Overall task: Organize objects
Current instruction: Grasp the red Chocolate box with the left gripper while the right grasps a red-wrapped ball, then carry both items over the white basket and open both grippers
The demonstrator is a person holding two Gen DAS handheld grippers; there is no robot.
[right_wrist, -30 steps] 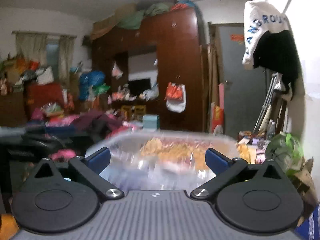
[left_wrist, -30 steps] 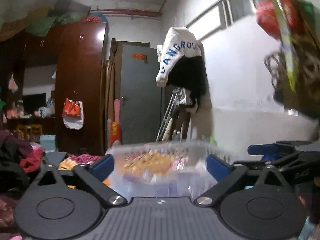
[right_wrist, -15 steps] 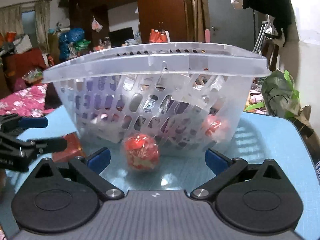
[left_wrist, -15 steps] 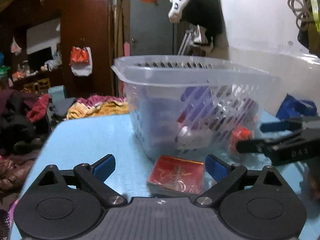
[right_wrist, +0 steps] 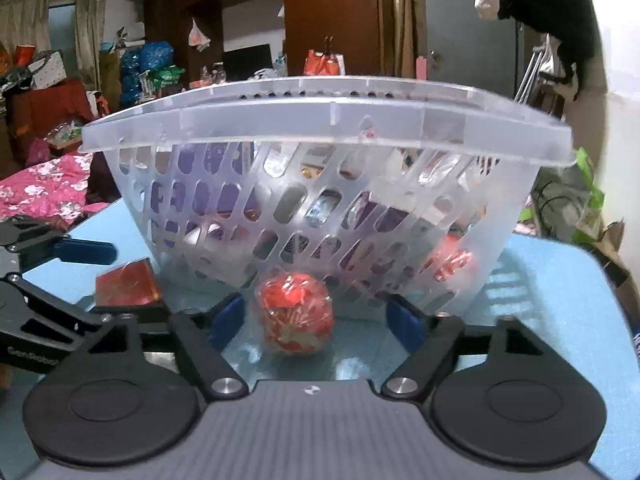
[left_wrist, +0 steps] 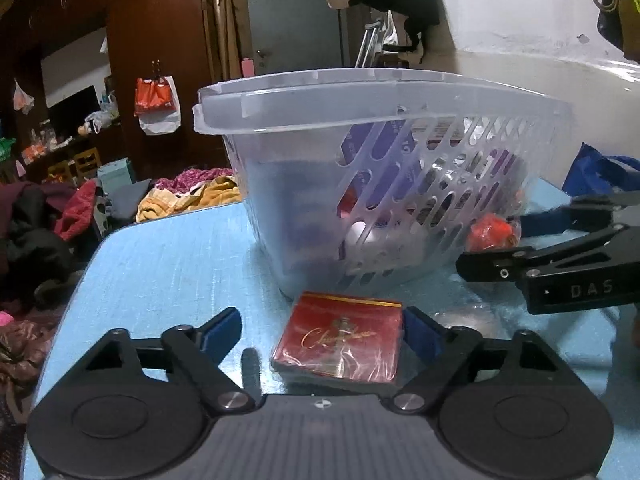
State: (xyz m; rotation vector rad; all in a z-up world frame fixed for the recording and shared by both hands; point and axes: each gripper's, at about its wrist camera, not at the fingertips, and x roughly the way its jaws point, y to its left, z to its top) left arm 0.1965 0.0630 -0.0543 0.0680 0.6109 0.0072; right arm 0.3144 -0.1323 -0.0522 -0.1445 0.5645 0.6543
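Note:
A clear slotted plastic basket (left_wrist: 400, 120) (right_wrist: 320, 120) with several items inside stands on the blue table (left_wrist: 168, 256). A flat red wrapped box (left_wrist: 340, 336) (right_wrist: 126, 282) lies on the table in front of it, between the open fingers of my left gripper (left_wrist: 320, 330), close to the right finger. A round red wrapped packet (right_wrist: 296, 314) (left_wrist: 490, 232) lies against the basket's base, between the open fingers of my right gripper (right_wrist: 316, 318). Neither gripper holds anything.
The table's left edge (left_wrist: 88, 264) drops to piles of clothes (left_wrist: 40, 220). A dark wardrobe (left_wrist: 156, 60) and a grey door (left_wrist: 296, 20) stand behind. A white wall (left_wrist: 520, 12) lies to the right. A blue bag (left_wrist: 596, 168) sits behind the right gripper.
Both grippers have dropped from the basket's rim to table level. The red box and the red packet now lie between their fingers, closer than half a second ago.

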